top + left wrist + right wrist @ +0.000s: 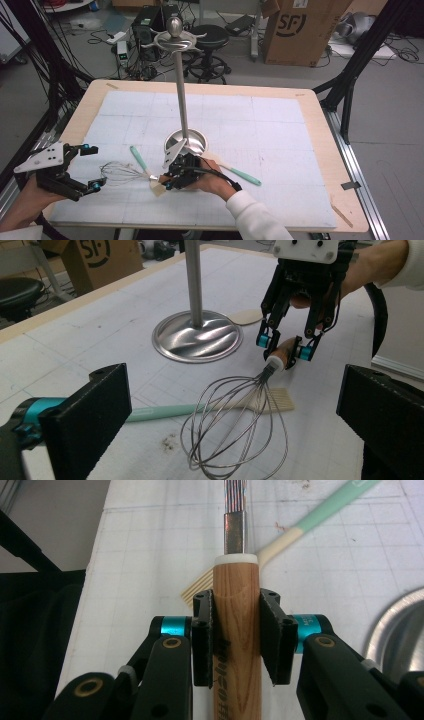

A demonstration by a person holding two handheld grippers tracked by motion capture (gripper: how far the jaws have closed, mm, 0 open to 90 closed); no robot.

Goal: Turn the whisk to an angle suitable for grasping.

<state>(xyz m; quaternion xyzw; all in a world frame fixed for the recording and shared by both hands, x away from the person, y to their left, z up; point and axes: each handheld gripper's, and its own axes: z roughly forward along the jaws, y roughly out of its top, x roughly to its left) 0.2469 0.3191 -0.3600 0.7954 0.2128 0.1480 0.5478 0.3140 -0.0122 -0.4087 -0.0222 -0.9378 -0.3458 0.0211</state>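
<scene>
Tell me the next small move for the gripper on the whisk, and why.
Probably lift the whisk slightly off the mat. The right gripper is already shut on its wooden handle, while the wire loops seem to rest on the mat across the pastry brush. The open left gripper waits nearby, and the hook stand is close behind.

A wooden table [320, 150] carries a white grid mat [260, 130], on which stand [186, 142], whisk [120, 173], brush [142, 165] and spatula [242, 173] rest.
</scene>
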